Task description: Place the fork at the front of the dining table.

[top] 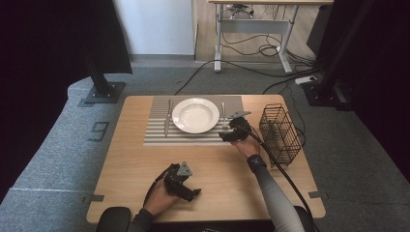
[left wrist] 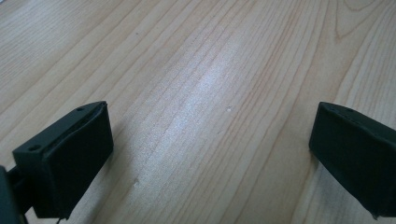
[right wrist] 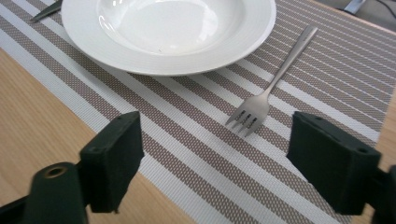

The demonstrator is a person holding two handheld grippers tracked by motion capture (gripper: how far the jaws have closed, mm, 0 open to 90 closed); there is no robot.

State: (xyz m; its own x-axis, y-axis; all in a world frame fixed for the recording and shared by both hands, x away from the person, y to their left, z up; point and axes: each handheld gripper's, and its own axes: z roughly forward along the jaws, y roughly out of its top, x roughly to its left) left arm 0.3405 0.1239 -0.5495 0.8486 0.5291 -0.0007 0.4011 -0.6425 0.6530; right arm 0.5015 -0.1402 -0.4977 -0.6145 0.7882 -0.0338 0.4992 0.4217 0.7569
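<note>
— At the table's [top: 130, 159] near edge, left of centre?
— Left gripper [top: 189, 192], held in a hand [top: 157, 199] low over bare wood, jaws spread wide with nothing between them. Seen along those jaws, only plain wood grain [left wrist: 205, 93].
— Toward the far edge?
— Striped mat [top: 157, 135] laid across the middle. On its left part, a knife [top: 168, 121] lying lengthwise, just beside the plate. At the mat's centre, a white plate [top: 196, 115], deep-welled and bare.
— Right of the plate?
— A fork [right wrist: 275, 81] flat on the stripes, tines toward the near edge, handle running away, close beside the plate's rim but apart from it.
— And the right gripper [top: 231, 133]?
— Poised over the mat's near right corner, just short of the fork, jaws parted wide and holding nothing. From its own view, fork tines between and beyond the two black jaws.
— By the right edge?
— Black wire basket [top: 280, 133] standing upright on the wood, near the right hand [top: 246, 145], clear of the mat.
</note>
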